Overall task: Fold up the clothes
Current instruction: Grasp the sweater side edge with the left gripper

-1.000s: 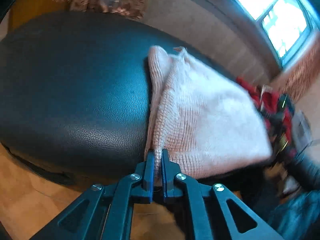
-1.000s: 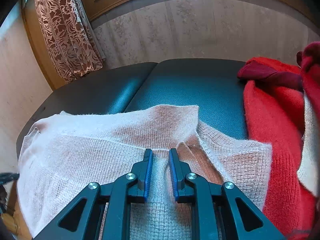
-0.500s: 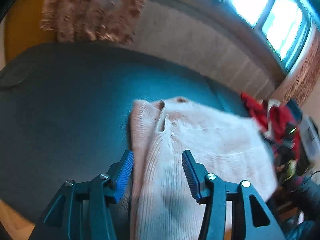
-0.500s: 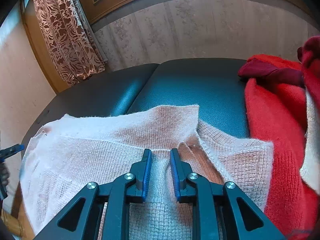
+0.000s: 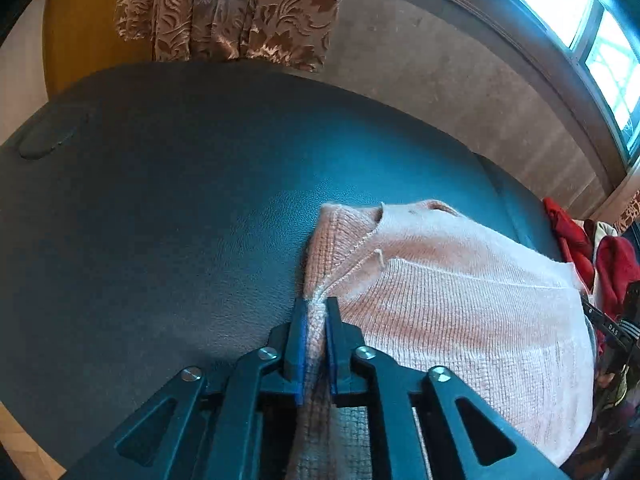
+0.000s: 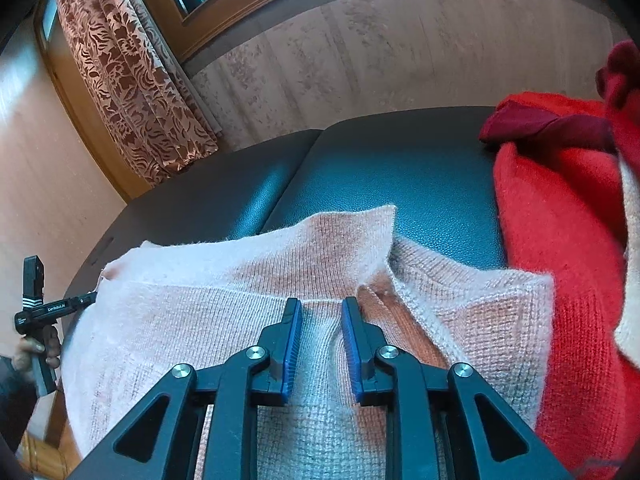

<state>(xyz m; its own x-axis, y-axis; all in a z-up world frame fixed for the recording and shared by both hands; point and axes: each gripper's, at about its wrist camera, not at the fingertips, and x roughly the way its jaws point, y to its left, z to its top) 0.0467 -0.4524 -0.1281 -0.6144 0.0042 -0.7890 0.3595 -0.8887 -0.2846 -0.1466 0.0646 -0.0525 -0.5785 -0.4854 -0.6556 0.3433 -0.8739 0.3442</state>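
Note:
A pale pink knit sweater lies partly folded on a dark leather surface. My left gripper is shut on the sweater's left edge, with a ridge of knit pinched between its blue pads. In the right wrist view the same sweater spreads across the foreground. My right gripper sits on the sweater with its jaws narrowly apart around a raised fold of knit. The left gripper also shows in the right wrist view, at the sweater's far left edge.
A pile of red knitwear lies right of the pink sweater, touching its edge; it also shows in the left wrist view. A patterned brown curtain and a wall stand behind the leather surface. Wood floor shows below its front edge.
My left gripper, open half a second ago, has closed on the sweater's left edge. My right gripper has stayed in place on the sweater with its jaws slightly wider.

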